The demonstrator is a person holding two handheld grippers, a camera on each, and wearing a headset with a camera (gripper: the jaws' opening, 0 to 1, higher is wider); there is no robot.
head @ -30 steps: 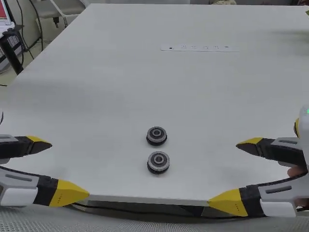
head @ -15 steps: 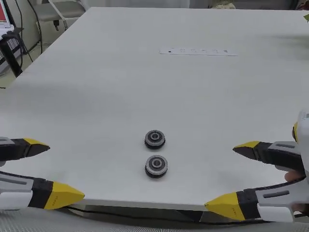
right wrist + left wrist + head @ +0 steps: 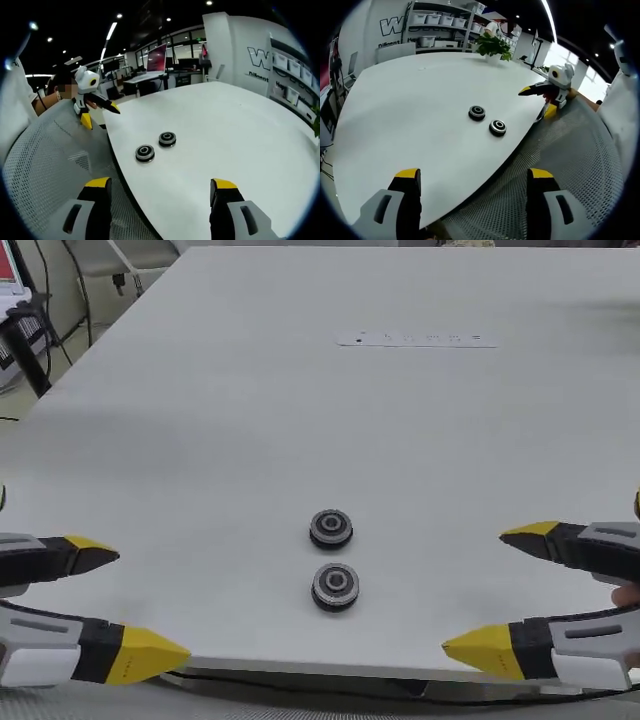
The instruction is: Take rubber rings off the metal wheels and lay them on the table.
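Two small metal wheels with dark rubber rings lie flat on the white table close to its front edge. The far wheel is apart from the near wheel. My left gripper is open at the front left, well away from both wheels, with nothing between its yellow tips. At the front right, my right gripper is open the same way. Each gripper also appears in the other's view, the right gripper and the left gripper.
A pale label strip lies on the far part of the table. A chair and a black stand are off the far left corner. A potted plant stands at the table's far end. Grey mesh lies below the front edge.
The head view has shifted a little. Both grippers stay open near the front edge, and the two wheels lie where they were.
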